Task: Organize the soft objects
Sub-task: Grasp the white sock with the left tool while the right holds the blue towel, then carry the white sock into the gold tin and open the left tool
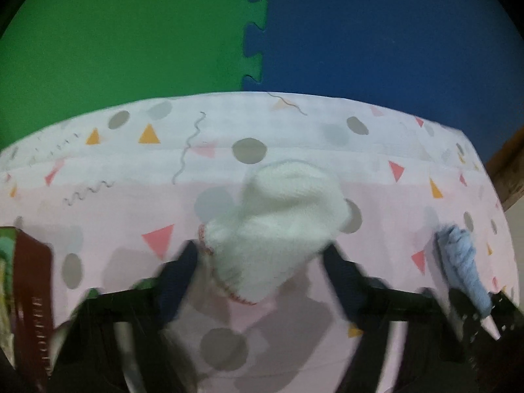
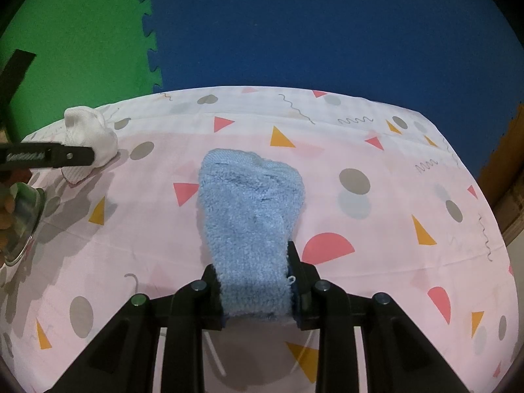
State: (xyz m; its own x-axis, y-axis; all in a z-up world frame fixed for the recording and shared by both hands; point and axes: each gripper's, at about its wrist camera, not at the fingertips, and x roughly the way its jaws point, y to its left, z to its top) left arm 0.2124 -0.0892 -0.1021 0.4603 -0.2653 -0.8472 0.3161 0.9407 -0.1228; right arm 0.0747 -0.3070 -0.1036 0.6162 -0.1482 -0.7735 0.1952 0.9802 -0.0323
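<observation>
two tongs: right tongs (image 2: 257, 281) clamp the blue sock (image 2: 250, 216), left tongs (image 1: 262, 255) straddle the white sock (image 1: 278, 219), grip unclear.

I count two fuzzy socks on the patterned cloth (image 2: 376, 229), one white sock (image 1: 278, 222) and one blue sock (image 2: 252, 216), plus two grippers; leftward, perhaps one metal lid (image 2: 23, 219).

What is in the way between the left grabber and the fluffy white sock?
Nothing visible. The white sock already lies between the left gripper fingers on the patterned cloth, with no other thing in front of it. The blue sock is off to the side, clamped in the right gripper.
</observation>
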